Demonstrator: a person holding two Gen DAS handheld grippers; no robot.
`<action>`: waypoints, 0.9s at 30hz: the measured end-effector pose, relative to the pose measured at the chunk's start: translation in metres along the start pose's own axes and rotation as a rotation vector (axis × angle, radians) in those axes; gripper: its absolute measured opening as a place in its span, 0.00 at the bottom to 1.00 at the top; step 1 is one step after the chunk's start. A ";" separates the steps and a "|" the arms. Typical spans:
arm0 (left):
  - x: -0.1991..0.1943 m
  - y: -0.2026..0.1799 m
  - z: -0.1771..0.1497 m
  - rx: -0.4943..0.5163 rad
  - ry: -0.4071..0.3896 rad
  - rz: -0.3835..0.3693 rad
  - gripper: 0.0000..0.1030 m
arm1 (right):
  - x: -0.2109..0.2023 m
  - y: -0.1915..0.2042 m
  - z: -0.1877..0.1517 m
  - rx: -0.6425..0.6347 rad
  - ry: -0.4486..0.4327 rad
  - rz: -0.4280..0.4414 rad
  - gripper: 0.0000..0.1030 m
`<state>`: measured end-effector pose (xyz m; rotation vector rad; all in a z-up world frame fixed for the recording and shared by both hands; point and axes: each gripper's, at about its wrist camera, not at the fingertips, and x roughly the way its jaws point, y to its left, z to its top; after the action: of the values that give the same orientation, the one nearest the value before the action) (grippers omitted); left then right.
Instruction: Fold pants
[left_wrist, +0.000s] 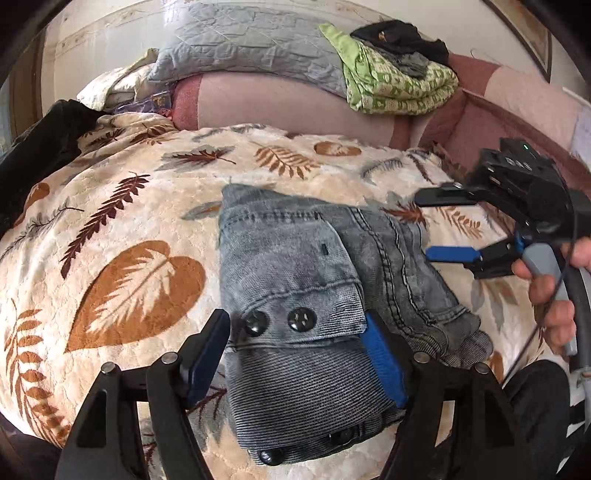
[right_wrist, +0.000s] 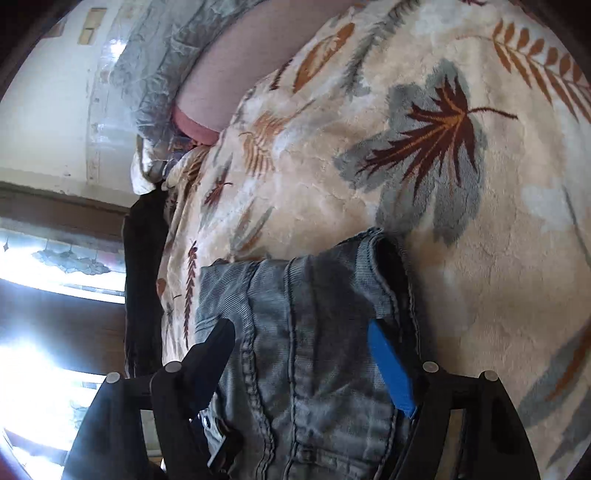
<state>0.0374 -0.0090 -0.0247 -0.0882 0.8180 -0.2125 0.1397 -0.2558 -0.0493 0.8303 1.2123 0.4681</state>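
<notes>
While folded into a compact bundle on the leaf-print blanket (left_wrist: 155, 206), grey denim pants (left_wrist: 295, 266) look close to finished. Left gripper (left_wrist: 295, 354) spread wide, straddling the buttoned pocket flap (left_wrist: 295, 314) without pinching. Right gripper (left_wrist: 436, 227) also spread at the bundle's far edge; possibly touching cloth, hard to tell through the fisheye. Next: probably press flat or withdraw clear, without dragging layers loose.

Below me spreads a cream blanket (left_wrist: 155, 206) printed with brown and grey leaves. Beyond it runs a pink sofa back (left_wrist: 266, 107) carrying a grey quilted pillow (left_wrist: 236, 40) and a folded green blanket (left_wrist: 395, 85). Off my right side, a window (right_wrist: 55, 266) glares bright white.
</notes>
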 end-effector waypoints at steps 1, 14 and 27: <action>-0.009 0.004 0.002 -0.009 -0.035 0.024 0.71 | -0.008 0.005 -0.010 -0.008 0.003 0.032 0.76; 0.005 0.011 -0.010 -0.005 0.057 0.100 0.72 | -0.007 -0.023 -0.080 0.036 0.098 0.041 0.76; -0.014 0.021 -0.016 -0.099 -0.017 -0.019 0.72 | -0.037 0.047 -0.040 -0.150 0.051 -0.126 0.77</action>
<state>0.0197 0.0150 -0.0285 -0.1908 0.8110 -0.1892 0.0958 -0.2402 0.0055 0.6137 1.2523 0.4740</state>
